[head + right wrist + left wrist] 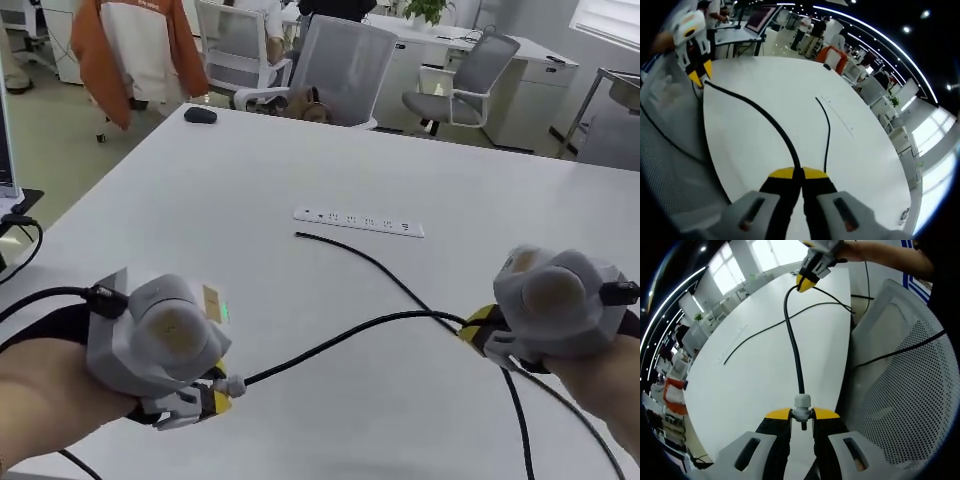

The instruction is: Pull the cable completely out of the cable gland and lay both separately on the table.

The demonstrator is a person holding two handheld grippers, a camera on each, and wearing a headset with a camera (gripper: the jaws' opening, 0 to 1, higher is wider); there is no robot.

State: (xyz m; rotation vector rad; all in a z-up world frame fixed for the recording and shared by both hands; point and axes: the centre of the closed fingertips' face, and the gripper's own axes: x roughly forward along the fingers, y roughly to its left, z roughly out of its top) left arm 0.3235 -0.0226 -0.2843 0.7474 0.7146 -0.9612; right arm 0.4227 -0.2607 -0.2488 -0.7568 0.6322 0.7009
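Observation:
A black cable (340,338) spans between my two grippers above the white table (250,180). My left gripper (222,388) is shut on a small grey cable gland (234,384), seen close between its yellow tips as the gland (802,407) with the cable (792,340) running out of it. My right gripper (478,330) is shut on the cable (760,120) further along; its own view shows the yellow tips (796,174) pinching the black line. The cable's free end (298,235) lies on the table near the power strip.
A white power strip (358,221) lies mid-table. A black mouse (200,115) sits at the far edge. Office chairs (340,70) and a person in an orange jacket (135,50) stand beyond the table. Thin black tether cords (30,300) trail from both grippers.

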